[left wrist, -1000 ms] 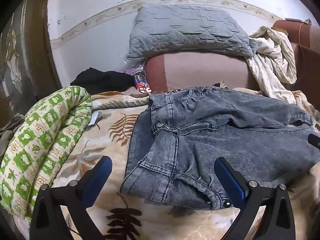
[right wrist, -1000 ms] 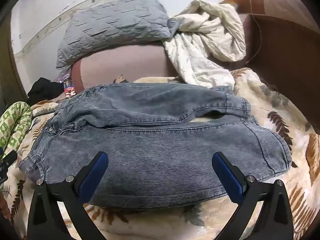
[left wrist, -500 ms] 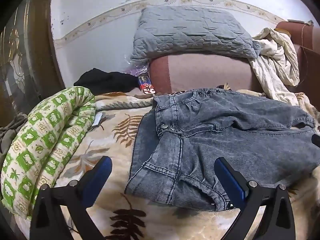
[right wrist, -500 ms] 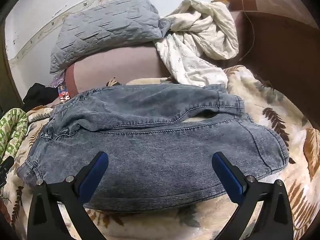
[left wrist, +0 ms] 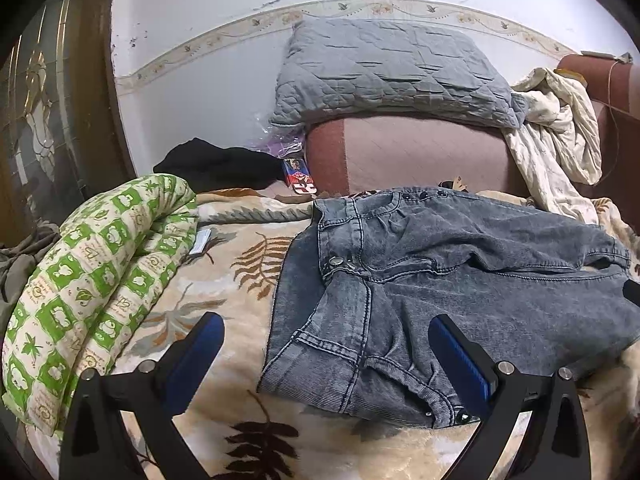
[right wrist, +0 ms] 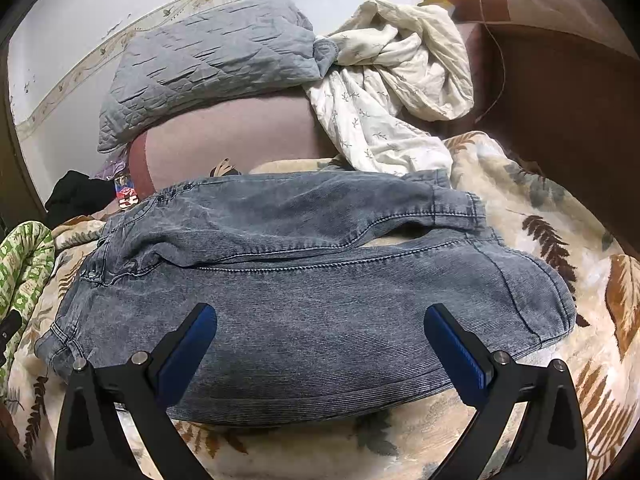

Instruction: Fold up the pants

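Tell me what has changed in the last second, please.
Both cameras drifted slightly; nothing was grasped or released. The left gripper and right gripper stay open and empty above the folded jeans, which lie unchanged on the leaf-print blanket.

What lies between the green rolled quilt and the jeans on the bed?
In the left wrist view, only the leaf-print blanket separates green quilt from jeans; a small white tag lies beside the quilt.

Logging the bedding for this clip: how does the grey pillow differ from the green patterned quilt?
The grey pillow is one plain colour with stitched quilting; the green quilt has a green-and-cream checked print. The pillow lies spread out on top of the pink cushion by the wall; the quilt is rolled into a long bundle along the bed's left edge. Both are padded and lie apart from the jeans.
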`<act>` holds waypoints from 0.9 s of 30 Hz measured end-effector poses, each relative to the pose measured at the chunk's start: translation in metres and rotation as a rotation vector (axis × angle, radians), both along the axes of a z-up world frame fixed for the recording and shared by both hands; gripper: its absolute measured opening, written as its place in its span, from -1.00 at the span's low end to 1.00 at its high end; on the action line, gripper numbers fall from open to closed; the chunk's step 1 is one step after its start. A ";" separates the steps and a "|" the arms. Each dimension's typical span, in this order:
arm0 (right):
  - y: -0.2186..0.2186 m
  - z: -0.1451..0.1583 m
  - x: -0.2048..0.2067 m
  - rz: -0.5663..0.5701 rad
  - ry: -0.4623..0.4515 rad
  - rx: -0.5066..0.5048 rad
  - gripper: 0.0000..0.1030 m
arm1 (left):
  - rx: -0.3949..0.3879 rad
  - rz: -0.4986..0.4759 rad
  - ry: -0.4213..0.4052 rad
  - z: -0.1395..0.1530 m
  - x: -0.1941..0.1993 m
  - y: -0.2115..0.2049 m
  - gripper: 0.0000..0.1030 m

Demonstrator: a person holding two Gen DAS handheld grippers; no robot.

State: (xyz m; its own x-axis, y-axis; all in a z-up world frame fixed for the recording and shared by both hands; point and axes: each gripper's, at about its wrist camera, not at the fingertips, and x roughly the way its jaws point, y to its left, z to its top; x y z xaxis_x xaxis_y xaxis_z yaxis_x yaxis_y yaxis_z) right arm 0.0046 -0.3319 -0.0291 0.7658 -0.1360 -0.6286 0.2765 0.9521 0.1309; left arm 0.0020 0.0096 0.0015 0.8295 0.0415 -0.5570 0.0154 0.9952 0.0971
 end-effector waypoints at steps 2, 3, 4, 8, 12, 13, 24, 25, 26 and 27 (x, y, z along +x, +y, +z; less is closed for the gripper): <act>0.000 0.000 0.000 0.000 -0.002 0.002 1.00 | 0.000 0.000 -0.002 0.001 0.000 0.000 1.00; 0.000 0.000 -0.001 -0.001 -0.003 0.001 1.00 | 0.000 0.001 -0.004 0.001 -0.001 0.000 1.00; 0.000 0.000 0.000 -0.001 -0.002 0.002 1.00 | 0.000 0.002 -0.006 0.001 -0.001 0.000 1.00; 0.001 0.000 -0.001 -0.002 -0.005 0.001 1.00 | -0.001 0.003 -0.007 0.002 -0.001 0.000 1.00; 0.001 0.000 -0.001 -0.003 -0.006 0.003 1.00 | 0.000 0.001 -0.006 0.002 -0.001 0.001 1.00; 0.000 0.001 -0.001 -0.004 -0.007 0.004 1.00 | 0.000 0.001 -0.004 0.002 -0.001 0.001 1.00; -0.004 0.003 -0.001 -0.007 -0.014 0.011 1.00 | -0.060 0.058 0.076 -0.011 0.016 0.020 1.00; -0.005 0.003 -0.002 -0.009 -0.018 0.013 1.00 | -0.067 0.066 0.084 -0.012 0.018 0.023 1.00; -0.006 0.004 -0.002 -0.011 -0.021 0.017 1.00 | -0.074 0.074 0.091 -0.014 0.020 0.026 1.00; -0.008 0.004 -0.003 -0.015 -0.023 0.026 1.00 | -0.080 0.082 0.098 -0.015 0.021 0.029 1.00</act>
State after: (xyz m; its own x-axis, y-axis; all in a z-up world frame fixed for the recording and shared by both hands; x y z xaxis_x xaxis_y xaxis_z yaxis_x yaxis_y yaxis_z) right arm 0.0021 -0.3399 -0.0249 0.7783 -0.1316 -0.6139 0.2873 0.9441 0.1619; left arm 0.0235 0.0383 -0.0137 0.7663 0.0591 -0.6397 -0.0608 0.9980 0.0195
